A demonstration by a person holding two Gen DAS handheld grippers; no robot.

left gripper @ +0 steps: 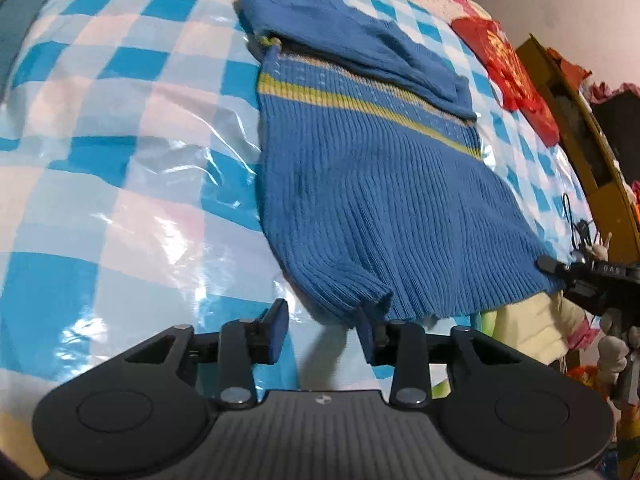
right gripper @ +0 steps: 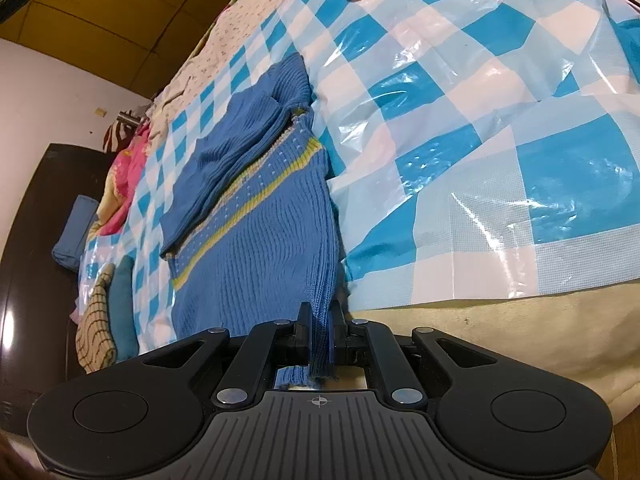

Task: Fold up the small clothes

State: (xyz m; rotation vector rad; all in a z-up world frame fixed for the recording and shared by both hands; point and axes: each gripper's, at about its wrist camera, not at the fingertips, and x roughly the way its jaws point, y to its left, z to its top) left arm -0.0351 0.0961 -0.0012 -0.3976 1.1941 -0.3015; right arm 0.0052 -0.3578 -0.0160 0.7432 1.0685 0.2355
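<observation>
Sweater (left gripper: 360, 184) flat on checked sheet (left gripper: 120, 120); sleeve (left gripper: 360, 44) folded across top.

A white wall (right gripper: 52, 92) meets yellow-brown panelling (right gripper: 120, 4); dark glossy furniture (right gripper: 28, 280) stands beside the bed (right gripper: 500, 340).

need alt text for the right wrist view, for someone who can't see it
The right tool is shut on the hem of a ribbed blue sweater with a yellow stripe, spread over a blue-and-white checked plastic sheet. A sleeve is folded across its chest, and other clothes are piled at the sheet's left edge.
</observation>
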